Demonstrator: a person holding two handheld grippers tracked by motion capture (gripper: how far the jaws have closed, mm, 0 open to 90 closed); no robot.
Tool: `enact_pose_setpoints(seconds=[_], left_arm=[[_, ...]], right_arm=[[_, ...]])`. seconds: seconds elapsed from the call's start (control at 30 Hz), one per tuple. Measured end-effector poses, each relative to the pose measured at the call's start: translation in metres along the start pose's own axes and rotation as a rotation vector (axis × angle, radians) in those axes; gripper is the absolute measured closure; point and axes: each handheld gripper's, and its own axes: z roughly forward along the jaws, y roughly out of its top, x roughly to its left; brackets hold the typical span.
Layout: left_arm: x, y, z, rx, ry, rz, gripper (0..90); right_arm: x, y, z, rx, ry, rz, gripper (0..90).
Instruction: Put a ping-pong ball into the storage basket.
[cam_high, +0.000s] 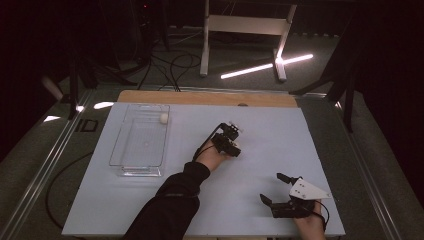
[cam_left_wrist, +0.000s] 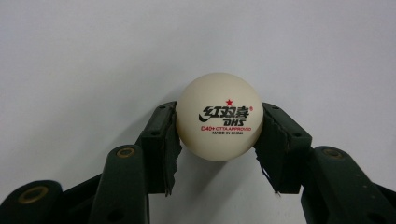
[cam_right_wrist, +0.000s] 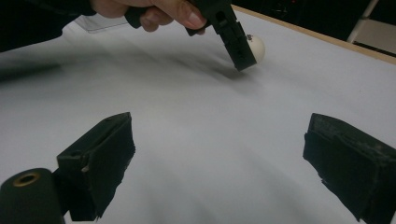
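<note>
The left tool (cam_left_wrist: 219, 140) grips a white table-tennis ball (cam_left_wrist: 219, 116) between its 2 black pads, one pad pressed on each side; the ball bears a red star and black and red print, and it sits just over the pale worktop (cam_high: 280, 135); in the high view the left tool (cam_high: 234, 148) is near the middle of the worktop; the right tool (cam_high: 275, 189) rests near the front right corner, its jaws spread wide with nothing between them; a clear tray (cam_high: 120, 150) lies well to the left, with a second white ball (cam_high: 163, 118) in its far corner.
</note>
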Motion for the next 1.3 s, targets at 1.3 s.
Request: enact_pose_setpoints(seconds=[1.3], left_arm=[[-0.004, -0.038, -0.073, 0.054, -0.074, 0.188, 52.4]], right_arm=[[0.000, 0.000, 0.001, 0.014, -0.011, -0.003, 8.6]])
